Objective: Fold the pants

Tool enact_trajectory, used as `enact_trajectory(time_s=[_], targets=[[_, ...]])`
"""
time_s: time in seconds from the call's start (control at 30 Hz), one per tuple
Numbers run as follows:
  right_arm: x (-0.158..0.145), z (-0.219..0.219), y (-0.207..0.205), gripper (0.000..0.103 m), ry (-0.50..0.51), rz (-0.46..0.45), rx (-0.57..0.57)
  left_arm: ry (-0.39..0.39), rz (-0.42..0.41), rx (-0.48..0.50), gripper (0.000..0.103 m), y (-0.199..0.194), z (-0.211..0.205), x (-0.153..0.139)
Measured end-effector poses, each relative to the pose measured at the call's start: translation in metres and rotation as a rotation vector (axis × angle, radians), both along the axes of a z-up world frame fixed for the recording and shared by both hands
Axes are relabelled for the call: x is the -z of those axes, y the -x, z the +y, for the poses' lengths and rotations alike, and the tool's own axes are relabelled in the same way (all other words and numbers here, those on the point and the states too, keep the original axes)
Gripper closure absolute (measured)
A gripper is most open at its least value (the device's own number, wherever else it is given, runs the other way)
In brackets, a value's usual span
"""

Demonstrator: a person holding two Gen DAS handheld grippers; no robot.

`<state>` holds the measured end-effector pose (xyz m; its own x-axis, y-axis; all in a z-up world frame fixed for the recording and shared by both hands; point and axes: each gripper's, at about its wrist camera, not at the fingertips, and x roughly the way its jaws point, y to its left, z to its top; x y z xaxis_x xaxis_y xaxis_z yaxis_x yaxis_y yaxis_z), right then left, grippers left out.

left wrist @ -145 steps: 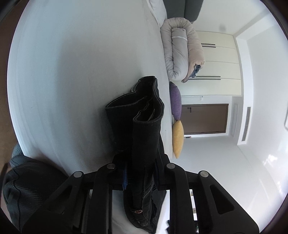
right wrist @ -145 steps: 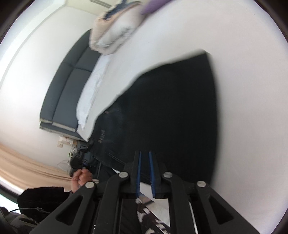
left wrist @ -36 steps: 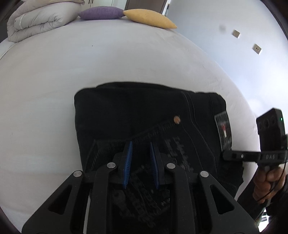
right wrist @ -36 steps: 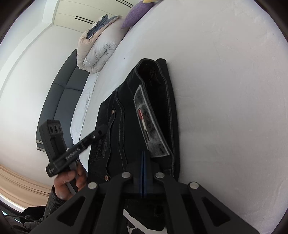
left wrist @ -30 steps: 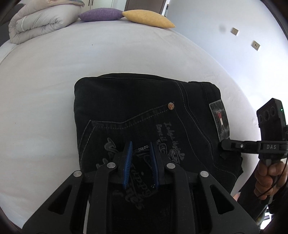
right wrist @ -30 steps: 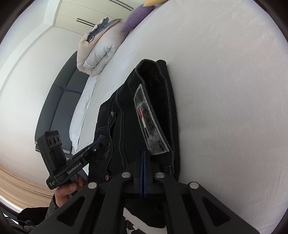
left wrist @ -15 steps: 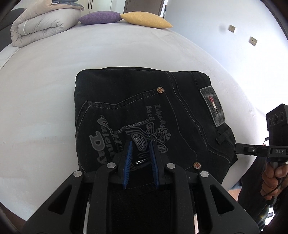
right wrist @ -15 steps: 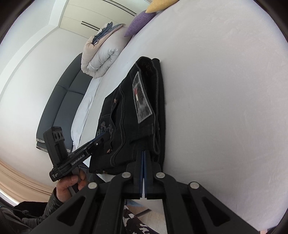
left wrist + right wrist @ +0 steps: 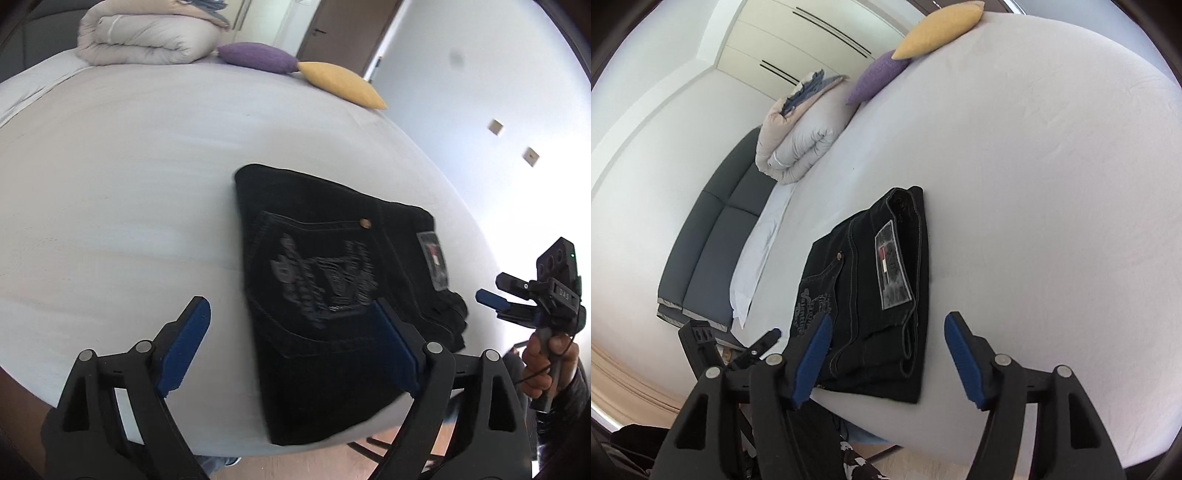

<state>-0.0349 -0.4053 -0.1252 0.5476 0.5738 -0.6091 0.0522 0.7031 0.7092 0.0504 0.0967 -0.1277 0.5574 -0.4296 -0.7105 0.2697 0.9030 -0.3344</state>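
Note:
The black jeans lie folded into a compact rectangle near the front edge of the white bed, back pocket print and waistband label facing up. They also show in the right wrist view. My left gripper is open and empty, pulled back above the jeans' near left corner. My right gripper is open and empty, just short of the waistband end. In the left wrist view the right gripper is held off the bed's right side.
A rolled duvet, a purple cushion and a yellow cushion sit at the bed's far end. A dark sofa stands beside the bed. The bed's front edge drops to a wooden floor.
Both grippers have opened wide and drawn back from the jeans. The folded jeans stay flat on the bed, and the left wrist view has shifted left.

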Motion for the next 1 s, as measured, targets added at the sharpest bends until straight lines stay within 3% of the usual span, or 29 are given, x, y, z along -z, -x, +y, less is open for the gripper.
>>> enact_trajectory(time_s=[0.2, 0.33, 0.4, 0.47, 0.5, 0.57, 0.63, 1.0], targets=[[0.035, 0.008, -0.040, 0.034, -0.007, 0.145, 0.000, 0.095, 0.105, 0.025, 0.016, -0.030, 0.002, 0.016], [0.041, 0.013, -0.056, 0.034, -0.065, 0.142, 0.004, 0.144, 0.217, 0.053, 0.016, -0.054, -0.004, 0.037], [0.045, 0.020, -0.064, 0.034, -0.071, 0.151, -0.019, 0.104, 0.233, 0.064, 0.017, -0.061, -0.015, 0.042], [0.050, 0.023, -0.072, 0.043, -0.061, 0.165, -0.022, 0.045, 0.228, 0.084, 0.020, -0.065, -0.029, 0.042], [0.052, 0.024, -0.076, 0.046, -0.061, 0.171, -0.020, -0.004, 0.225, 0.097, 0.034, -0.067, -0.039, 0.040], [0.056, 0.027, -0.080, 0.062, -0.050, 0.185, -0.020, -0.061, 0.218, 0.102, 0.039, -0.068, -0.049, 0.040], [0.056, 0.030, -0.080, 0.067, -0.023, 0.180, -0.029, -0.106, 0.204, 0.107, 0.046, -0.067, -0.058, 0.038], [0.037, 0.045, -0.066, 0.081, 0.112, 0.094, -0.050, -0.193, 0.138, 0.110, 0.077, -0.060, -0.075, 0.025]])
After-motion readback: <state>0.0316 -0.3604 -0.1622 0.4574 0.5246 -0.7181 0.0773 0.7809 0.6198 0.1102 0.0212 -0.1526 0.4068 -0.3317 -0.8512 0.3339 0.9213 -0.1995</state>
